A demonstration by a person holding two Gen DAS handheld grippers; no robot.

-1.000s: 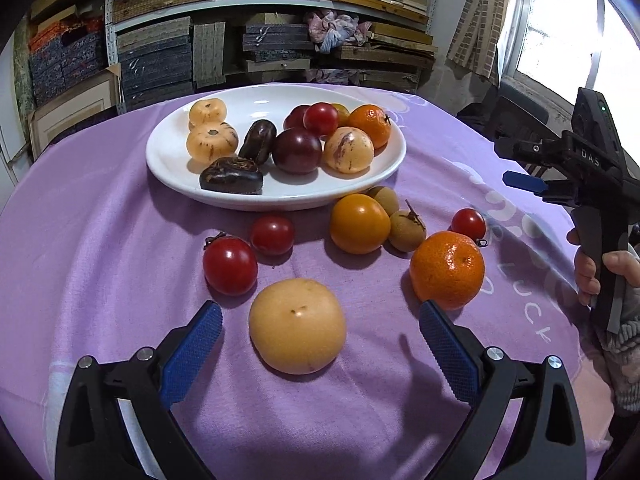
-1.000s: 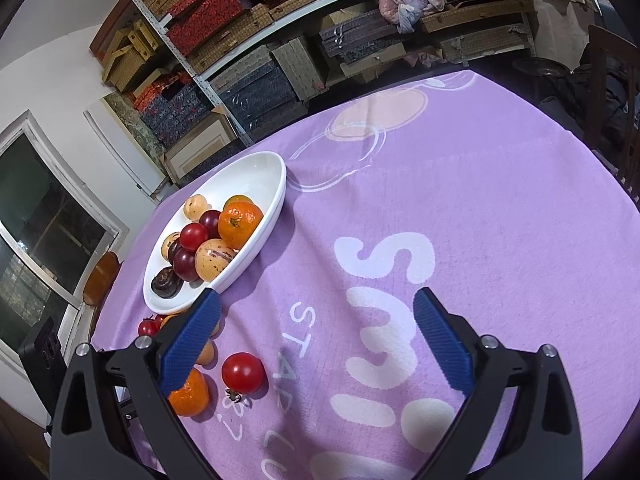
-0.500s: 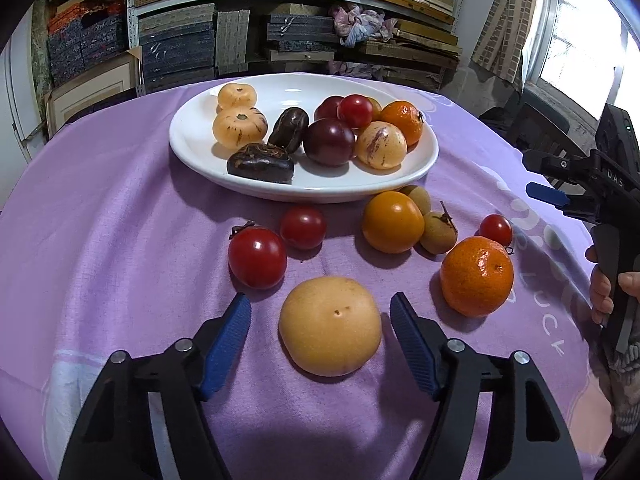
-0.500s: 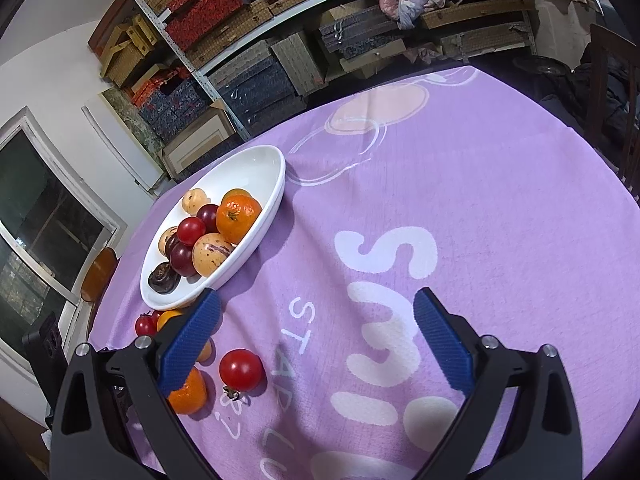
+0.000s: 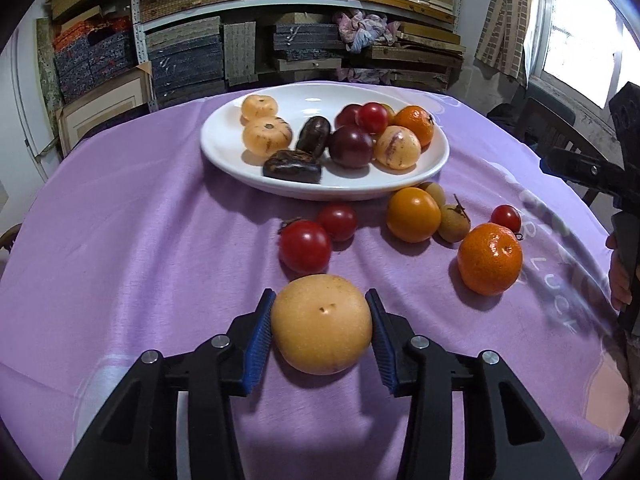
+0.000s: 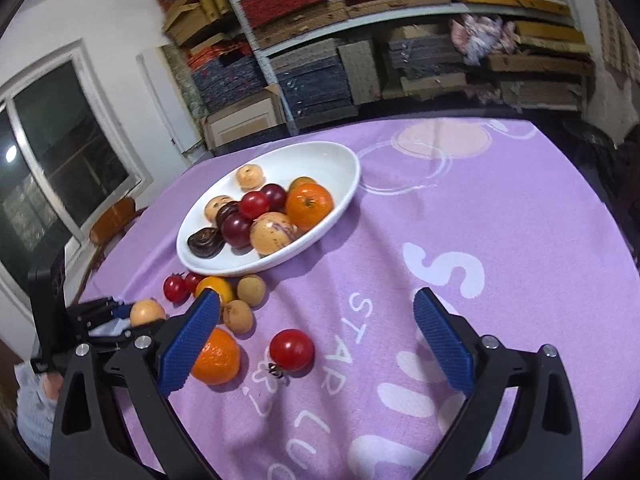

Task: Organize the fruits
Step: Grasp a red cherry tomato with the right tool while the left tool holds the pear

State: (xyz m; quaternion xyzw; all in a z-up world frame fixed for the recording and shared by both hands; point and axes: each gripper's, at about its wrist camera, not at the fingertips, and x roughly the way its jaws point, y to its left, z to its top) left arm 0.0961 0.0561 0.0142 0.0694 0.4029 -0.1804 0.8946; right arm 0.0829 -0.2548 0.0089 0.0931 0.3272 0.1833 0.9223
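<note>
My left gripper (image 5: 320,328) is shut on a large tan round pear (image 5: 322,322) that rests on the purple tablecloth; both blue pads touch its sides. Beyond it stands a white oval plate (image 5: 224,148) with several fruits. Loose on the cloth lie two red tomatoes (image 5: 306,246), a yellow-orange fruit (image 5: 413,214), two small brown fruits (image 5: 454,222), a cherry tomato (image 5: 506,218) and a mandarin (image 5: 490,258). My right gripper (image 6: 316,334) is open and empty above the cloth, near a red tomato (image 6: 291,349) and the mandarin (image 6: 218,356). The pear also shows in the right wrist view (image 6: 147,312).
Shelves stacked with boxes and mats (image 5: 280,20) stand behind the round table. A window (image 5: 580,40) is at the right, another window (image 6: 52,152) at the left of the right wrist view. The plate (image 6: 336,160) has bare room at its far end.
My left gripper moved forward and closed its pads onto the pear. My right gripper swung left, so the plate and loose fruits sit more centrally in its view.
</note>
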